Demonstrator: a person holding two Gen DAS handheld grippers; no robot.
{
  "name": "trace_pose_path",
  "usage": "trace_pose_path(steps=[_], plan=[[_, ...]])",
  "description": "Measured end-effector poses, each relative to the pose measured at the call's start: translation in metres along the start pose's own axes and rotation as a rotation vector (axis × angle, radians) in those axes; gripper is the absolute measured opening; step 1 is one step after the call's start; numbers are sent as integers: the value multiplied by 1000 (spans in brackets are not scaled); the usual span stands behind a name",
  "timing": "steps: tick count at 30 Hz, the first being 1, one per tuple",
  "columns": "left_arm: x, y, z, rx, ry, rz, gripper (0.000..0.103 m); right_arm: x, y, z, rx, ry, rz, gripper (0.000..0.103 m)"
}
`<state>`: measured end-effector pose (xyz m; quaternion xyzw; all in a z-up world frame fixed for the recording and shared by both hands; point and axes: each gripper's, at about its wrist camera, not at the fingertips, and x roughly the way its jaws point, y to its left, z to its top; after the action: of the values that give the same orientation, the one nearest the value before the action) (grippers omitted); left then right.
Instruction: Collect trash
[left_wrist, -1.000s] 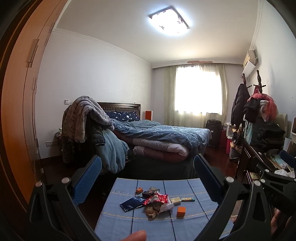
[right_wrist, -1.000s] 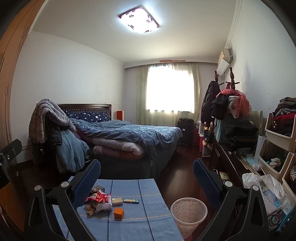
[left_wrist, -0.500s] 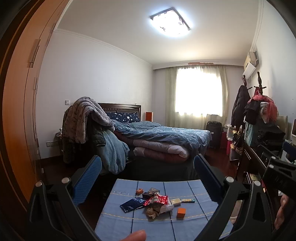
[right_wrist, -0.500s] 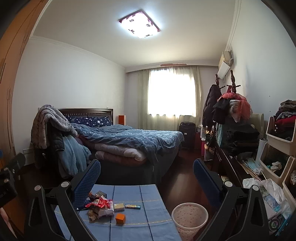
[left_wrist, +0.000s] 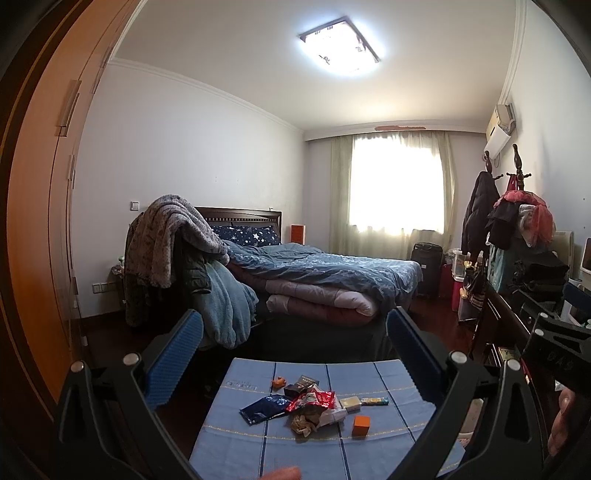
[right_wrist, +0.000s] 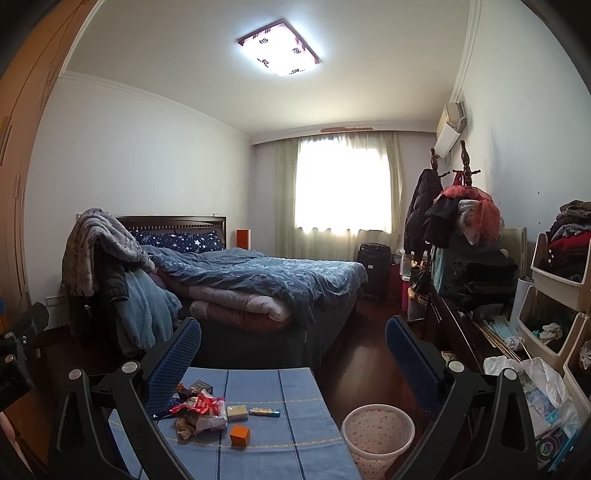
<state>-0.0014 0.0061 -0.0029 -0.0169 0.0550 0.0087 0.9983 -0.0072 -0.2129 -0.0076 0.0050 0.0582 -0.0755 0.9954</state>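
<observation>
- Trash (left_wrist: 312, 404) lies in a loose pile near the middle of the counter (left_wrist: 388, 373), a small table under a blue cloth, ahead of and below both hand-held grippers.
- Left hand-held gripper (left_wrist: 293, 354) is released, its blue pads wide apart and holding nothing; in its view the pile sits almost dead centre between the pads, so this one looks the better lined up.
- Right hand-held gripper (right_wrist: 293, 354) is likewise released and empty; from it the pile (right_wrist: 199, 408) lies forward and off to the left, close under its left pad.
- Pile holds a red foil wrapper (left_wrist: 314, 398), a dark blue packet (left_wrist: 262, 408) toward the left edge, crumpled brown paper (left_wrist: 304, 422) on the near side, and a small dark box (left_wrist: 301, 382) behind.
- Slim bar wrapper (right_wrist: 264, 411) lies with its long axis along the counter's width, pointing toward the right edge, just beside a pale yellow block (right_wrist: 237, 410).
- Orange cube (right_wrist: 240, 435) stands apart on the near side of the pile; whether it counts as trash I cannot tell.
- Bin (right_wrist: 376, 437), a pale perforated basket, stands on the floor just off the counter's right edge, on the right hand-held gripper's side; no trash shows inside it, though its bottom is hard to read.
- Judging by this, the right hand is better placed for the drop, the left for the first pick.
</observation>
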Motion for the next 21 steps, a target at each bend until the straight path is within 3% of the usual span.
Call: trace_pose_path(steps=[21], plan=[[-1, 1, 0, 2, 6, -2, 100, 2, 1, -4, 1, 10, 2, 100]])
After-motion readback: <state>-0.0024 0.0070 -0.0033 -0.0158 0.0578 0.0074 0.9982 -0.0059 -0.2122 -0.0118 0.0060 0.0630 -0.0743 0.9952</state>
